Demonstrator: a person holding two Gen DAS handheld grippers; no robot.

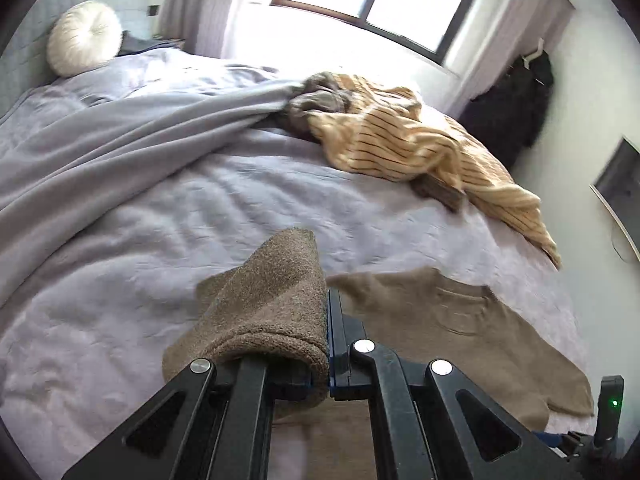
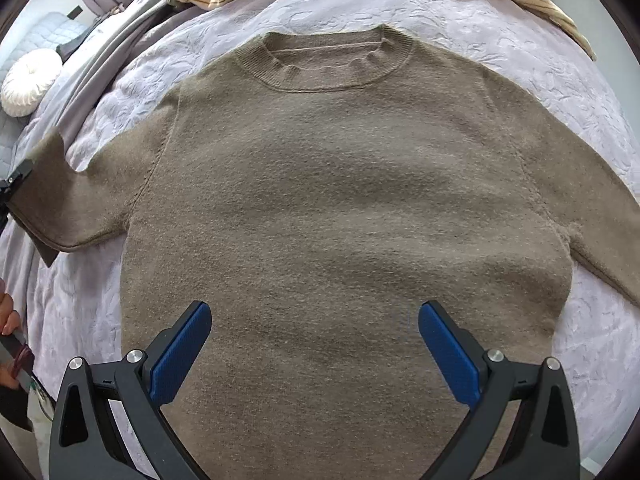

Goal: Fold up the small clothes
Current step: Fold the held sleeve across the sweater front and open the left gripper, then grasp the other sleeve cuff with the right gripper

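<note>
**Ana:** Sweater (image 2: 344, 208) flat on the bed (image 2: 500, 32), face up, collar toward the far edge, and the left gripper (image 1: 328, 344) is clamped tight on the cuff of the left sleeve (image 1: 272, 312), which drapes over its fingers, lifted off the cover.

**Ben:** So the sleeve fold is in hand?

**Ana:** That's my read. The left sleeve is picked up at the bed's left side, and nothing is folded across the body yet. The right gripper (image 2: 316, 344) hovers over the lower chest, jaws wide apart, holding nothing.

**Ben:** What does the next move call for?

**Ana:** Carry that cuff in across the chest and lay it flat, without dragging the shoulder out of line. Knit is soft and heavy, so it may sag or bunch. The open gripper could pin the body.

**Ben:** Count for me.

**Ana:** One brown sweater, two sleeves, the other (image 2: 592, 216) lying toward the right edge. Two grippers. One striped yellow garment (image 1: 420, 140) crumpled at the far edge with a grey one (image 1: 316, 96) beside it. One round white cushion (image 1: 84, 38) in the far left corner.
</note>
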